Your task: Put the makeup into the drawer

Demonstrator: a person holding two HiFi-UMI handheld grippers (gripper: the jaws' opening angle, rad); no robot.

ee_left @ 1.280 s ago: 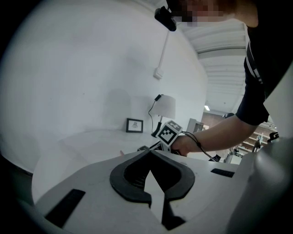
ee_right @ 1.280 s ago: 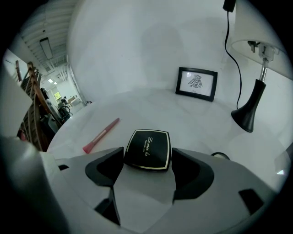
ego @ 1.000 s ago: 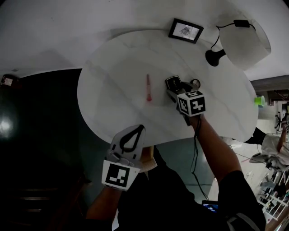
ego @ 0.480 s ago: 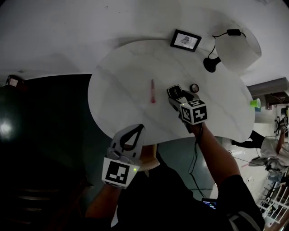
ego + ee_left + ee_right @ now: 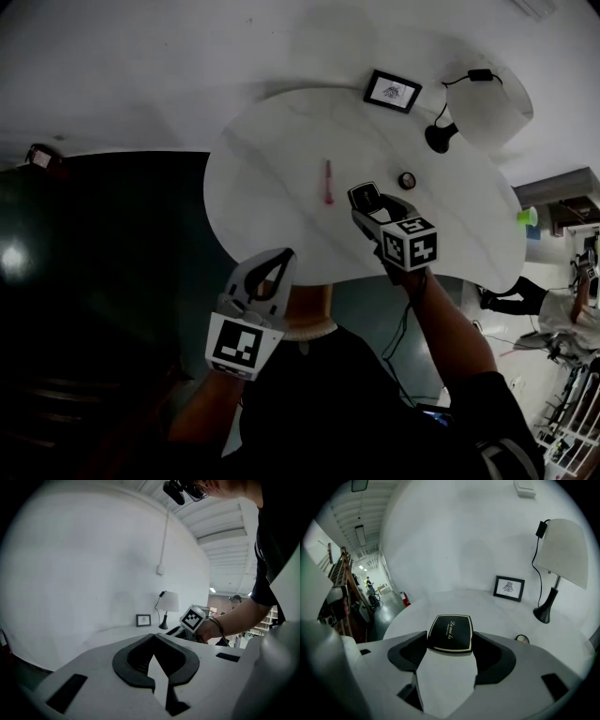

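White table [image 5: 281, 155]; right gripper [image 5: 367, 204] jaws clamp black compact [image 5: 450, 632].

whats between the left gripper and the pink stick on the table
Nothing but bare white tabletop lies between the left gripper and the pink stick; the head view shows it.

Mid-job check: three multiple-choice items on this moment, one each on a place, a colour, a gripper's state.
1. Where is the framed picture? A) floor B) table's far edge, near the lamp C) drawer
2. Colour of the compact in the right gripper? A) white B) green C) black, gold-edged
3. The left gripper is: A) shut, empty B) wide open C) shut on a pink stick
B: it stands by the lamp base. C: the right gripper view shows its dark, gold-bordered lid. A: its jaw tips meet with nothing between.
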